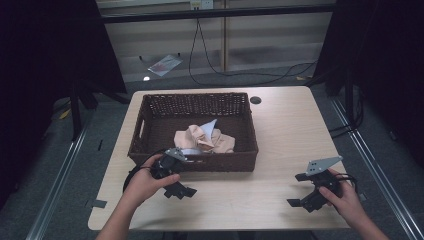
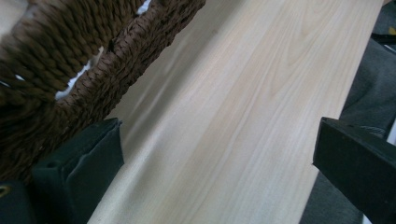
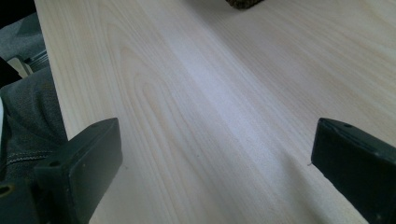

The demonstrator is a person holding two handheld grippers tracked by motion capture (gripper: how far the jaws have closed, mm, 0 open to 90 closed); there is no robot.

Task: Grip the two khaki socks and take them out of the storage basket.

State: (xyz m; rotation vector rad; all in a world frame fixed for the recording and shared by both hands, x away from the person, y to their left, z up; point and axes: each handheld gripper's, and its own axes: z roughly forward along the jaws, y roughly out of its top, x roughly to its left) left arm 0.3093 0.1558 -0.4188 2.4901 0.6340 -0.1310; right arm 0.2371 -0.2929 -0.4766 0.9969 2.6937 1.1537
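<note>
You have one wicker basket (image 1: 150,131) on one table (image 1: 280,135), one heap of cloth (image 1: 202,138) inside, and two grippers: left (image 1: 181,183), right (image 1: 299,190).

- A pale wooden table (image 1: 280,135) with light, straight grain and rounded corners carries everything; it stands on a grey floor.
- A dark brown woven basket (image 1: 150,120) sits directly on the table, left of its middle and toward the far edge.
- A small round dark hole (image 1: 256,100) lies in the tabletop just beyond the basket's far right corner.
- In the left gripper view the basket's wicker wall (image 2: 70,74) meets the tabletop (image 2: 243,116), with bare wood running alongside it.
- In the right gripper view a corner of the basket (image 3: 243,3) shows at the top edge, with open tabletop (image 3: 210,102) in front of it.
</note>
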